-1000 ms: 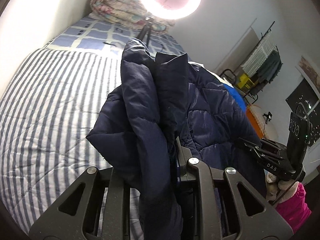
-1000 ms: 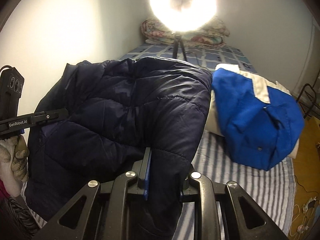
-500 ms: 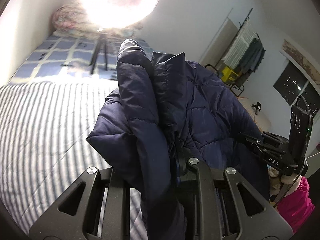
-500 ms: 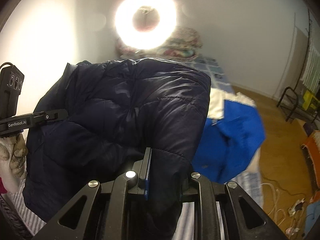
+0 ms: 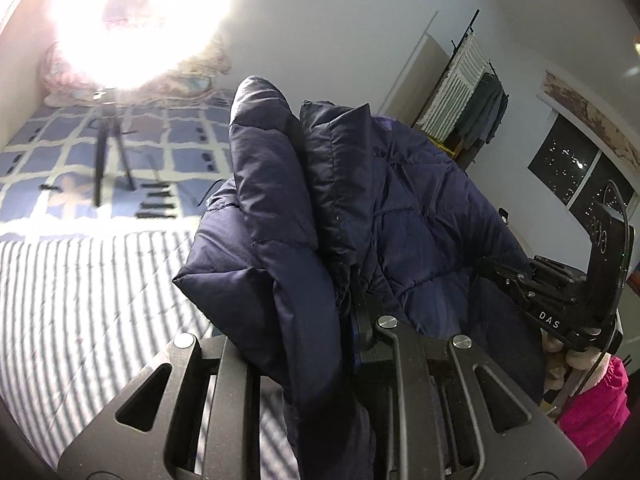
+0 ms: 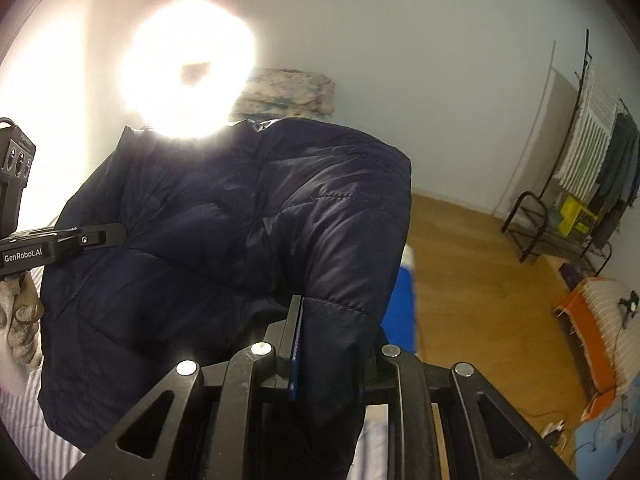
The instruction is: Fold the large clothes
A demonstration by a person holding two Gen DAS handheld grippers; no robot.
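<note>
- I have the dark navy quilted puffer jacket [image 5: 400, 208] lifted clear of the blue-and-white striped bed cover [image 5: 80, 300], bunched and hanging between my two hands; no flat or finished fold shows on it.
- My left gripper [image 5: 344, 300] is pinched tight on a thick doubled edge of the jacket, padding bulging out above the jaws.
- My right gripper [image 6: 332, 320] is clamped on another padded edge, the fabric pressed against its blue-lined finger [image 6: 296, 344].
- As I judge it, the fold is early or midway: the jacket is gathered and carried, and what is left is to lay it down, bring the halves together and smooth it.
- Only the left view shows the bare striped bed beneath the jacket, the blue-and-white checked sheet [image 5: 168, 144] beyond it, and the black tripod legs [image 5: 104, 160] of the glaring white ring light [image 5: 140, 20] standing there.
- Only the right view shows the wooden floor [image 6: 472, 264] beside the bed and a sliver of bright blue fabric [image 6: 400, 312] behind the jacket.
- Each view catches the other gripper at its edge; both show the black drying rack [image 6: 592, 176] with hanging clothes by the far wall.
</note>
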